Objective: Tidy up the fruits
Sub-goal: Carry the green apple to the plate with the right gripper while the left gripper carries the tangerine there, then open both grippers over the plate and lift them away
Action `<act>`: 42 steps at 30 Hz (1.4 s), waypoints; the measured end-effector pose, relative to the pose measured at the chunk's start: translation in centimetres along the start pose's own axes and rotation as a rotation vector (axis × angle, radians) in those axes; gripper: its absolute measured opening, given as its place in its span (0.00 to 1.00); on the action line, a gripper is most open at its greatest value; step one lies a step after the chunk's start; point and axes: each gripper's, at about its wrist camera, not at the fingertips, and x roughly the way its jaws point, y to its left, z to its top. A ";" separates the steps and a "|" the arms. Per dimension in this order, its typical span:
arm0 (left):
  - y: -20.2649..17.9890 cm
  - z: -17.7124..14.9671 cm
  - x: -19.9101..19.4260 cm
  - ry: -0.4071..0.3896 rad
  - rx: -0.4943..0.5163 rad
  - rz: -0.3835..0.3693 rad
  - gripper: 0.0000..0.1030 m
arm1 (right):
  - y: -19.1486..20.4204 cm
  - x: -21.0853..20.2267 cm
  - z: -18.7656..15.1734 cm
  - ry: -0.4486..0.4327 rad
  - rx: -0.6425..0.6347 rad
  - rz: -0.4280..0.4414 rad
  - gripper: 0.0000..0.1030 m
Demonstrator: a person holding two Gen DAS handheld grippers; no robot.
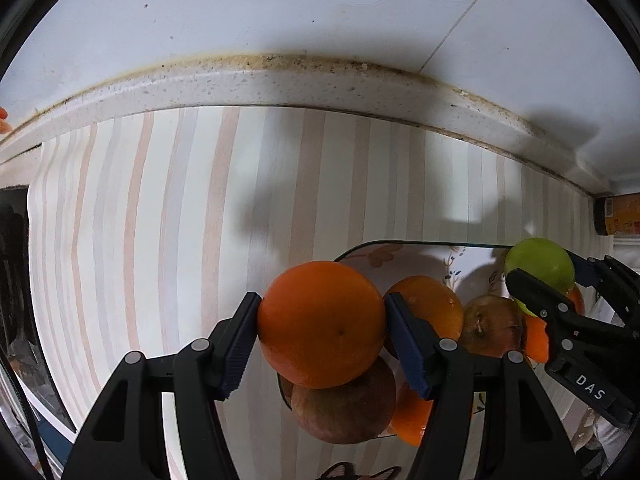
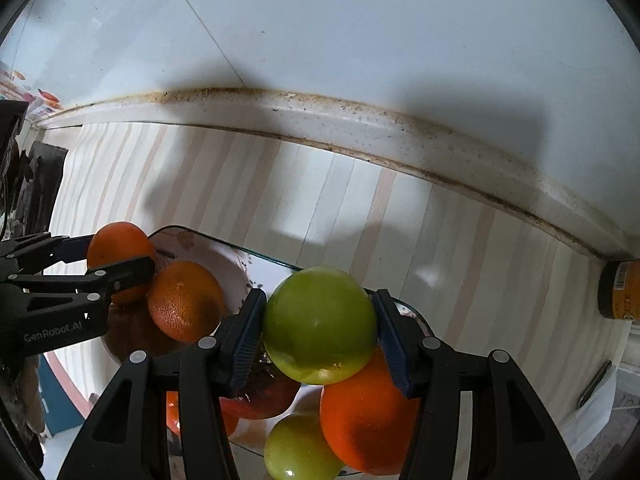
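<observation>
Fruit in transit: my left tongs (image 1: 320, 322) clench a round orange (image 1: 320, 322); my right tongs (image 2: 320, 326) clench a smooth green apple (image 2: 320, 326).
Both hang above the floral glass plate (image 2: 236, 248) of mixed fruit; next, I judge, each needs its own sorted spot.

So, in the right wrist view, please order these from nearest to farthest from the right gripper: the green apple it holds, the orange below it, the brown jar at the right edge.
1. Green apple: clamped between the right gripper's fingers.
2. Orange: just beneath the apple, lower right, on the glass plate.
3. Brown jar: far right, against the counter's back ledge.
</observation>
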 end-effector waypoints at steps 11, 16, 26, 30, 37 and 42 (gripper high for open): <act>0.1 0.6 0.2 0.035 -0.007 -0.001 0.60 | -1.2 0.5 0.1 0.059 0.028 0.042 0.78; 1.1 0.1 -0.4 -0.003 -0.022 0.014 0.95 | -1.8 -0.3 -0.3 0.033 0.063 0.056 0.90; 1.0 -2.2 -4.5 -0.112 -0.012 0.013 0.95 | -1.3 -6.0 -2.6 -0.113 0.096 -0.033 0.93; 0.4 -5.2 -7.3 -0.203 -0.020 0.024 0.95 | -0.1 -9.0 -5.6 -0.192 0.108 -0.118 0.95; -0.2 -12.0 -10.8 -0.307 -0.021 0.047 0.95 | 1.2 -11.4 -12.7 -0.238 0.190 -0.126 0.95; -1.1 -16.0 -12.7 -0.396 0.002 0.073 0.95 | 2.5 -13.0 -17.1 -0.280 0.213 -0.136 0.95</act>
